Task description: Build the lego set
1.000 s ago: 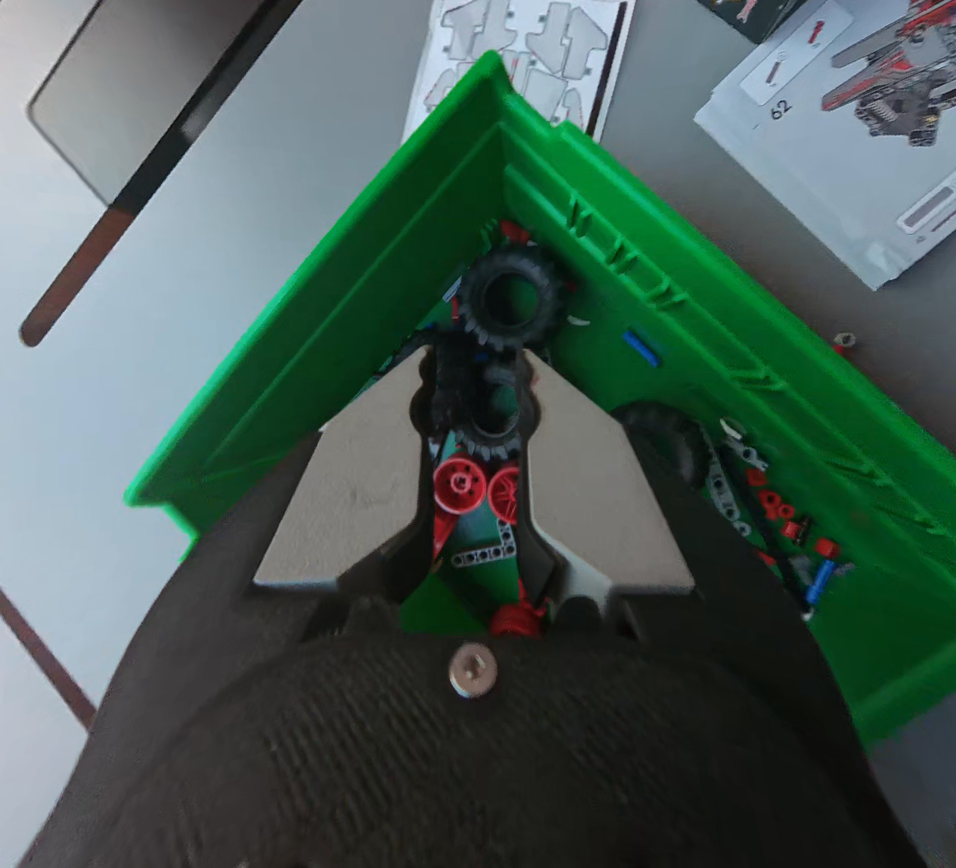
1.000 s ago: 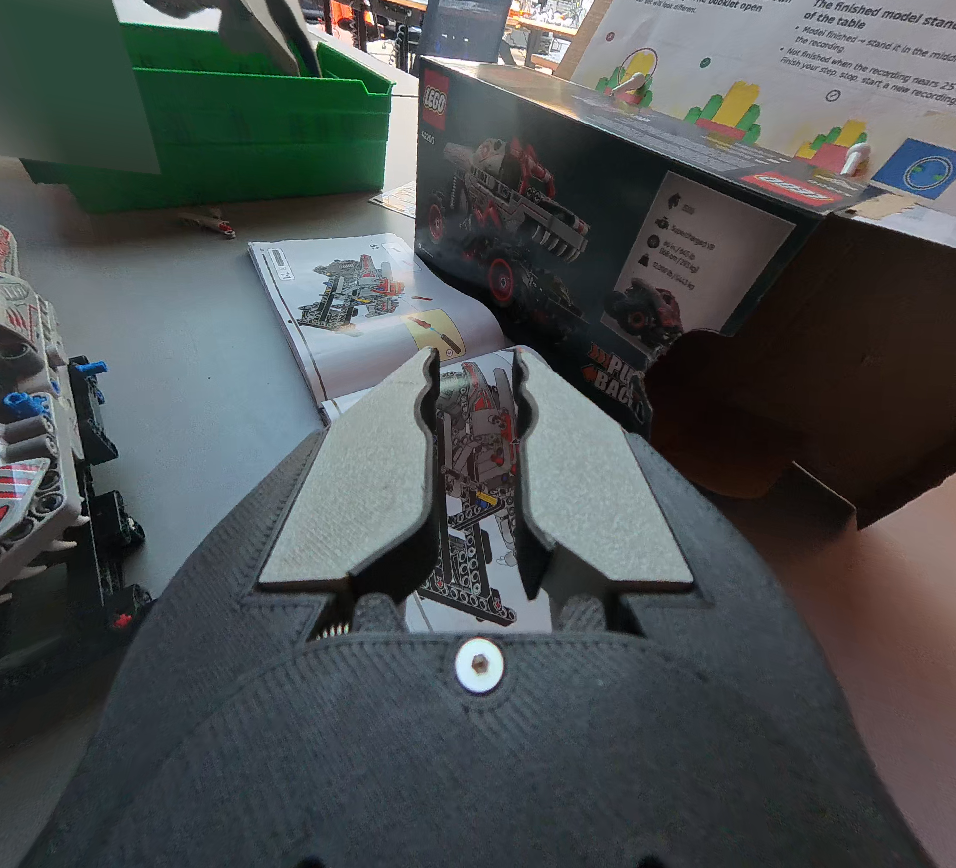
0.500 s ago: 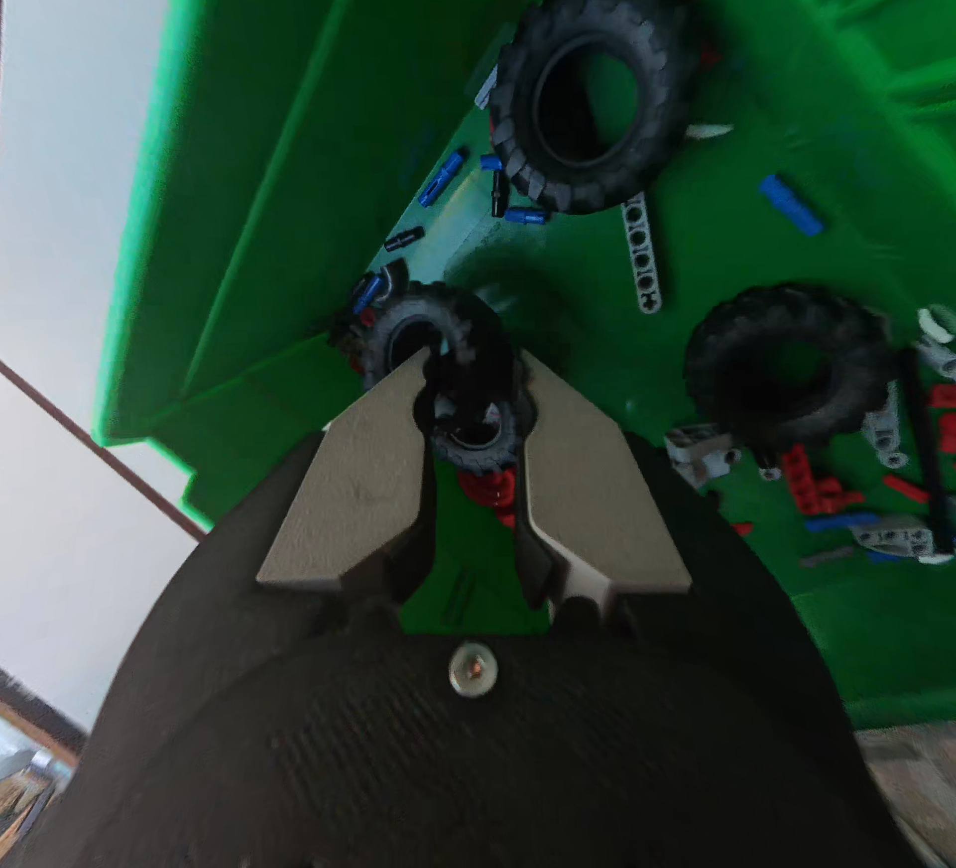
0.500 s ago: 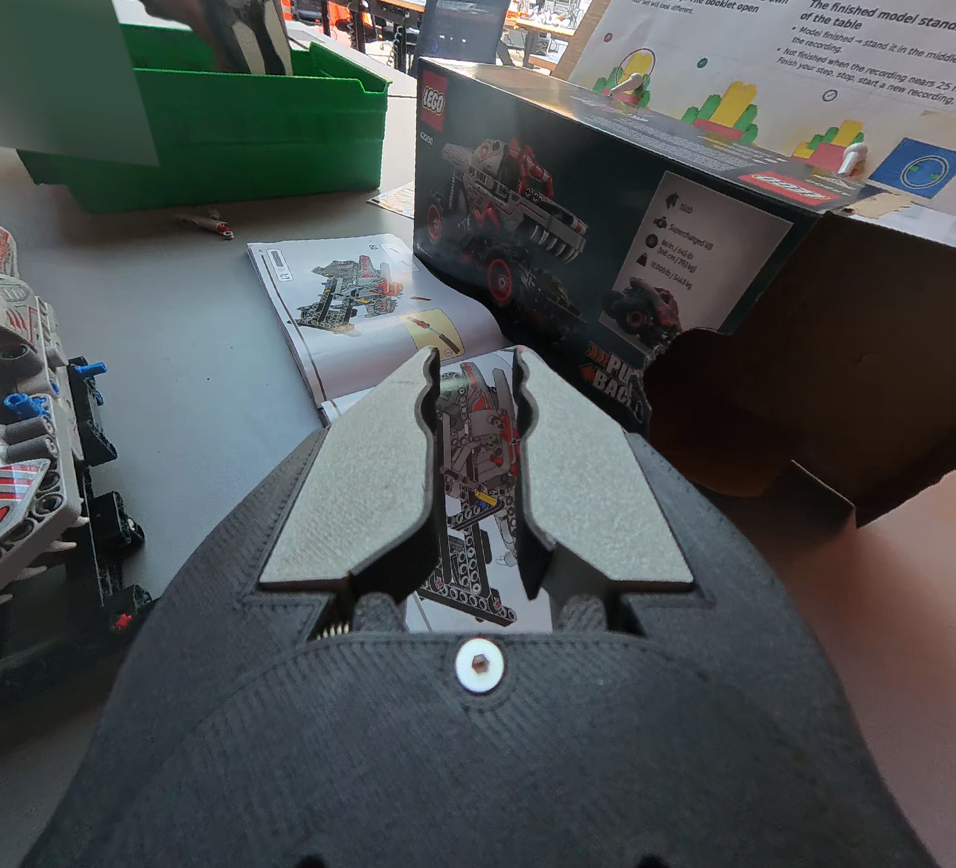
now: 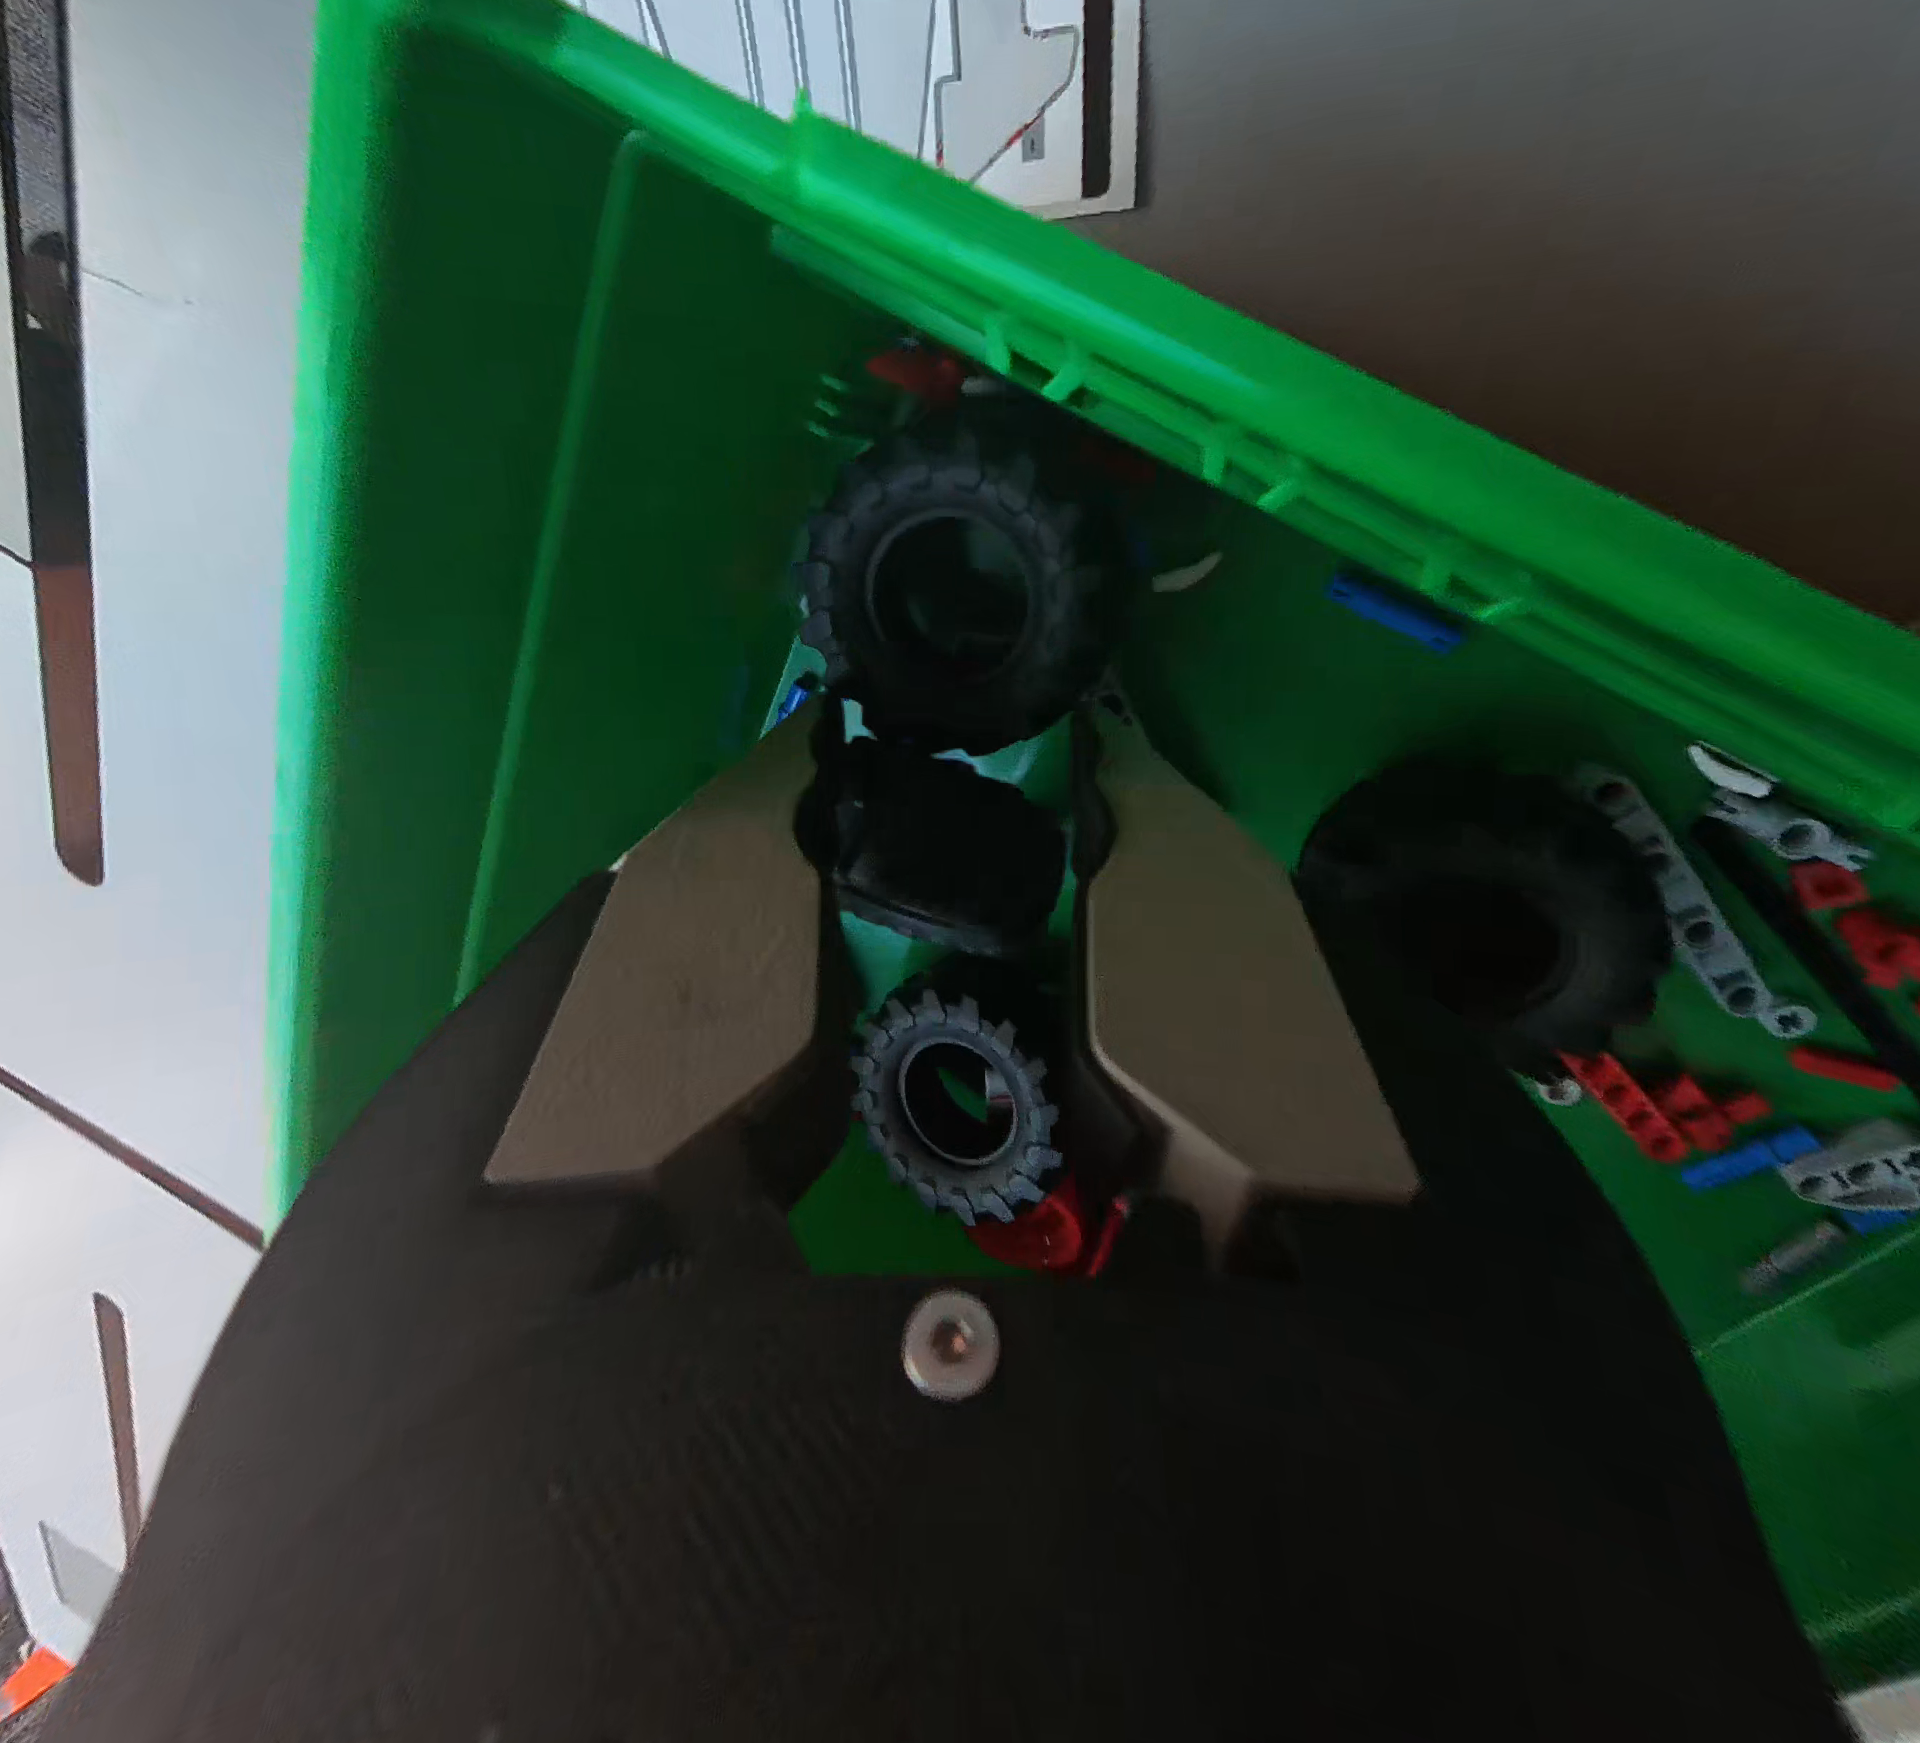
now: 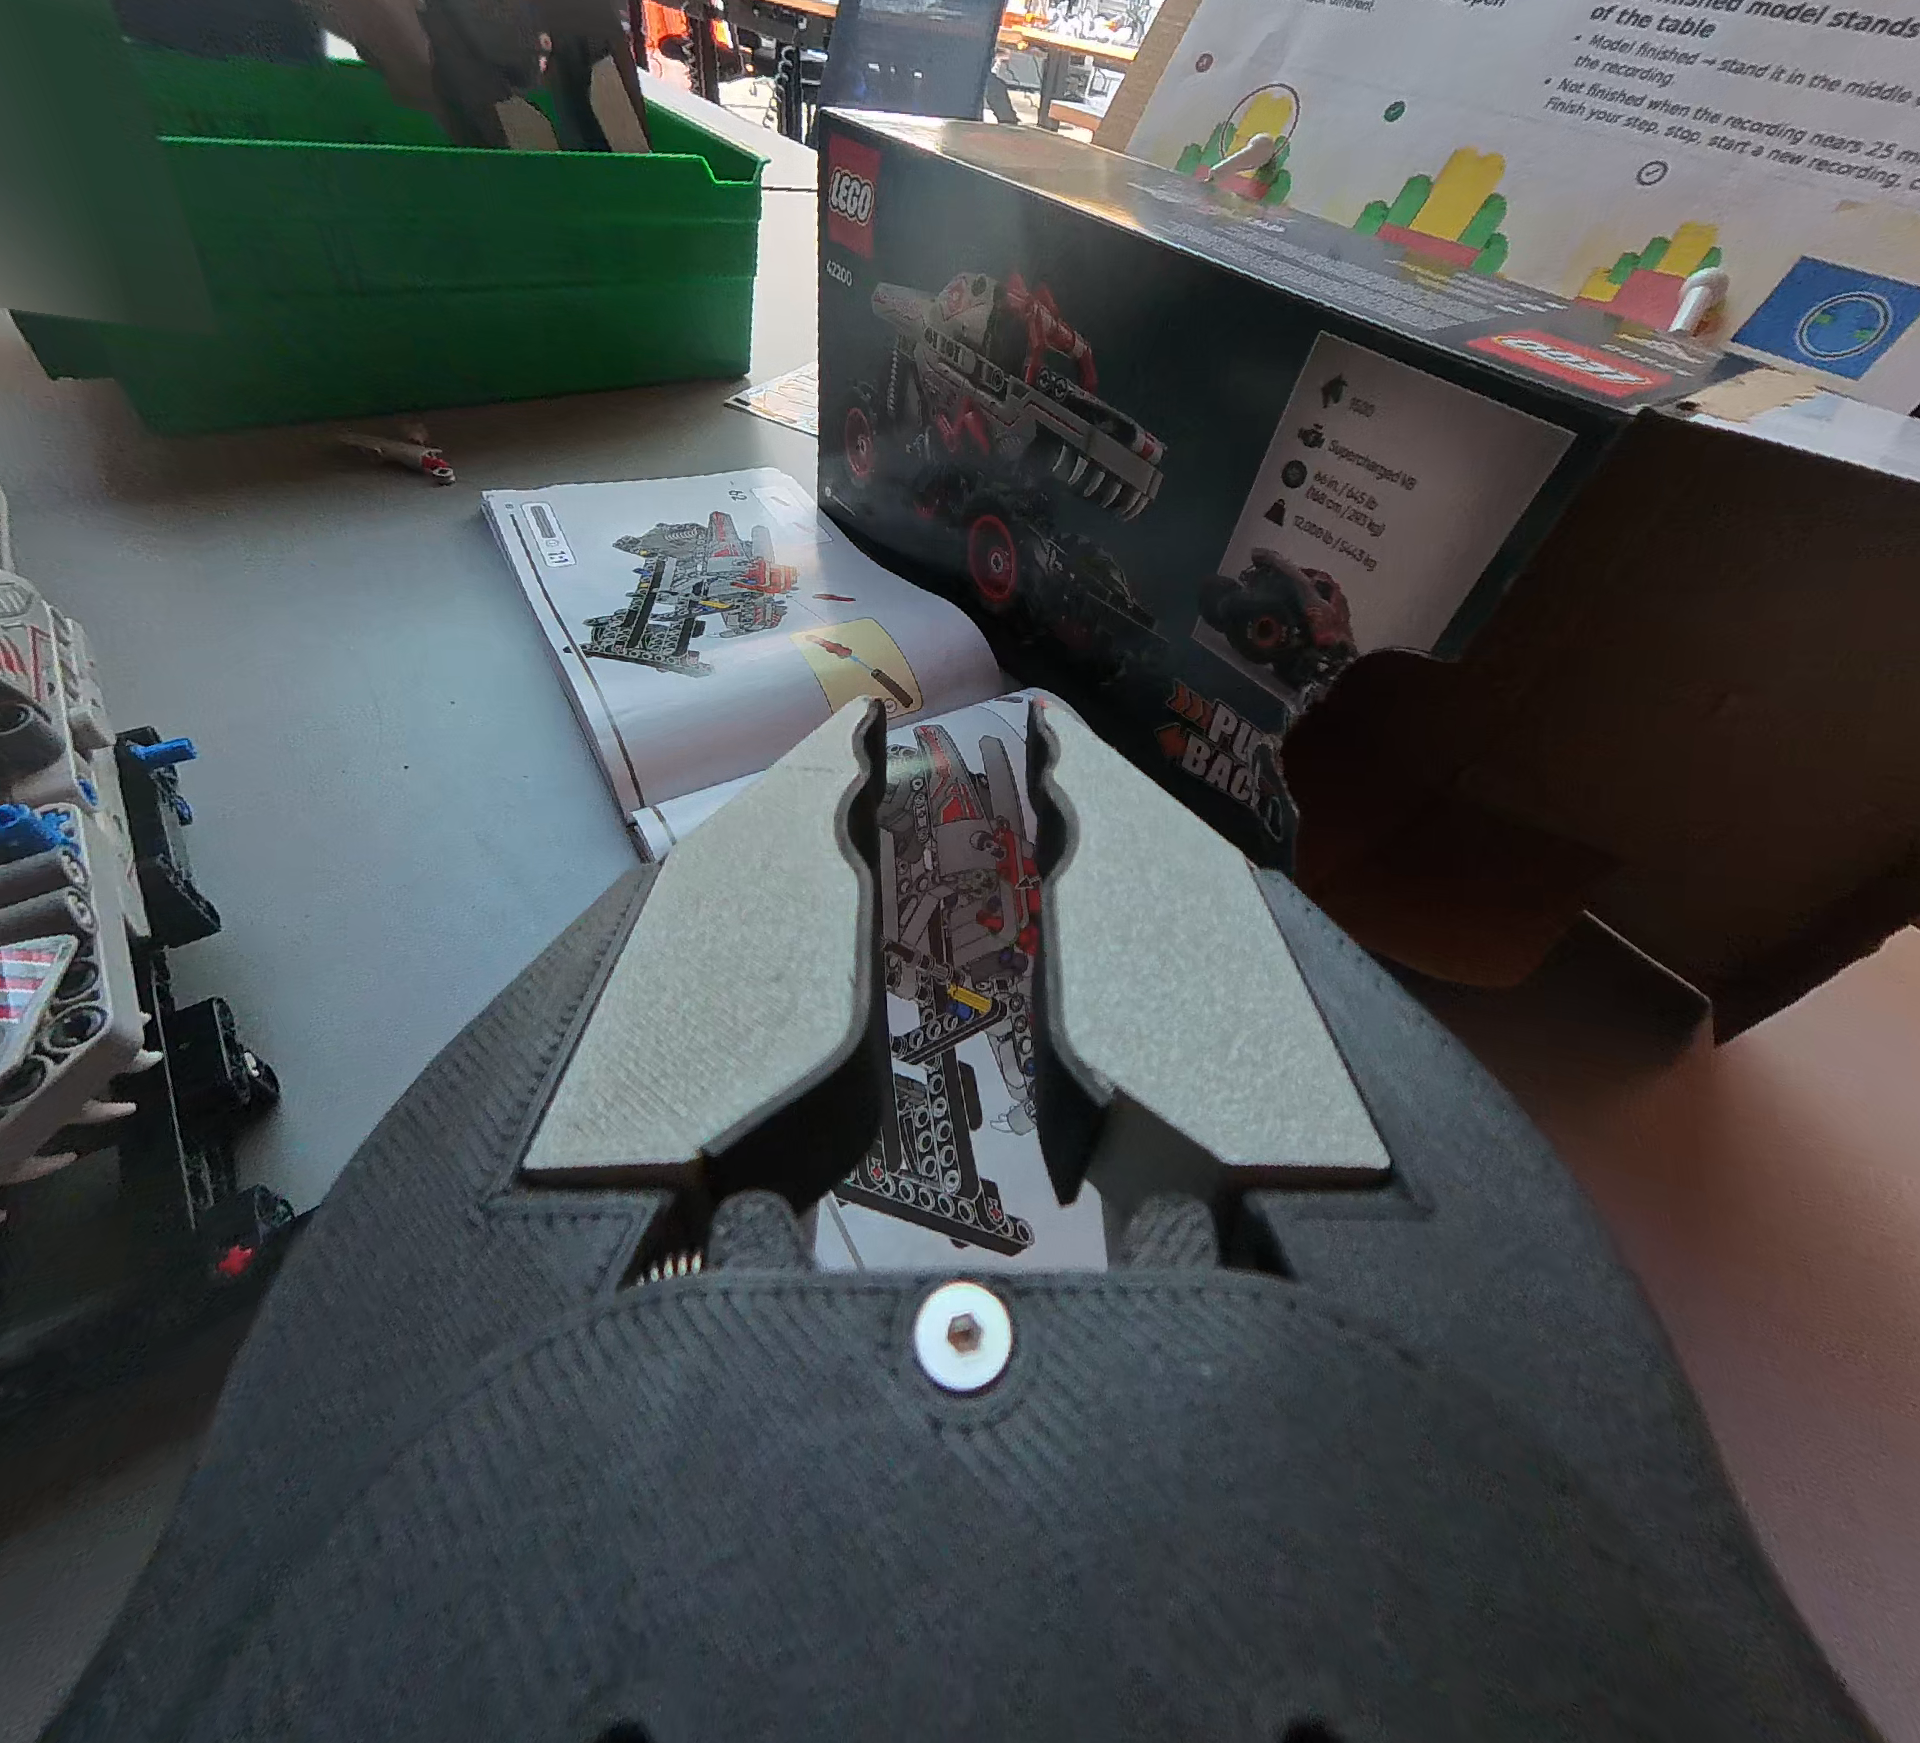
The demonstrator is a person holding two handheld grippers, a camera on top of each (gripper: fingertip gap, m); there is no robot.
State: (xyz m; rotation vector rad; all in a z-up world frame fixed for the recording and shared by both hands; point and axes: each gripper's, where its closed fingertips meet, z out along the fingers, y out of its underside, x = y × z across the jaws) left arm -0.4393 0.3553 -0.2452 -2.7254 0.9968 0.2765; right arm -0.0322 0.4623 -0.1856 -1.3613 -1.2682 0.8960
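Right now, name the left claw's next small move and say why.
Probably lift straight up, out of the green bin. The left claw appears to grip a black tyre, with a larger tyre just beyond and a small tyre beneath, so sideways travel could snag.

The left wrist view looks steeply down, close, into the green bin (image 5: 1351,488); the right wrist view faces level across the table toward that same bin (image 6: 457,280), farther off
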